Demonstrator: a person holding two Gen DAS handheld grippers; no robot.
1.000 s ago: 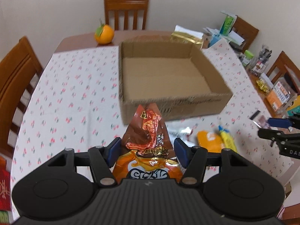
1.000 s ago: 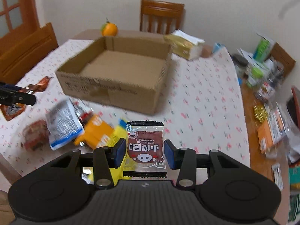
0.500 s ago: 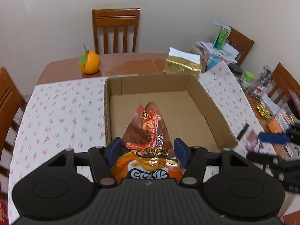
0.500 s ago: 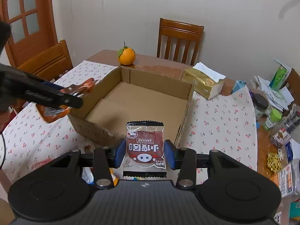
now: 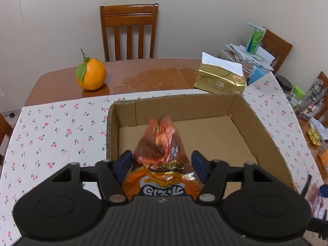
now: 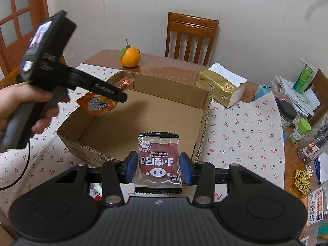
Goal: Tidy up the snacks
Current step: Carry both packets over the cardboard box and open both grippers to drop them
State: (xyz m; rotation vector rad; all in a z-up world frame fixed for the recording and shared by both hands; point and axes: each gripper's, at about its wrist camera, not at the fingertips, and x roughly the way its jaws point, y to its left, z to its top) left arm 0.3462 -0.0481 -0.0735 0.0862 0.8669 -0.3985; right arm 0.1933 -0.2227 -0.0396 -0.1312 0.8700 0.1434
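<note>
My left gripper [image 5: 162, 164] is shut on an orange and brown snack bag [image 5: 162, 147] and holds it above the left part of an open cardboard box [image 5: 264, 137]. The same bag [image 6: 98, 105] shows in the right wrist view, hanging over the box's left wall under the left gripper [image 6: 123, 96]. My right gripper [image 6: 156, 169] is shut on a dark red pork snack packet [image 6: 157, 160] just above the near wall of the box [image 6: 205, 123]. The box floor is bare.
An orange [image 5: 91, 74] and a gold tissue pack [image 5: 221, 78] sit behind the box. Wooden chairs [image 5: 129, 32] stand around the table. Jars, papers and packets [image 6: 301, 123] crowd the right edge. The cherry-print cloth [image 5: 51, 135] covers the table.
Both grippers have risen and moved forward from the snack pile at the table's front to over the box, each still holding its snack.
</note>
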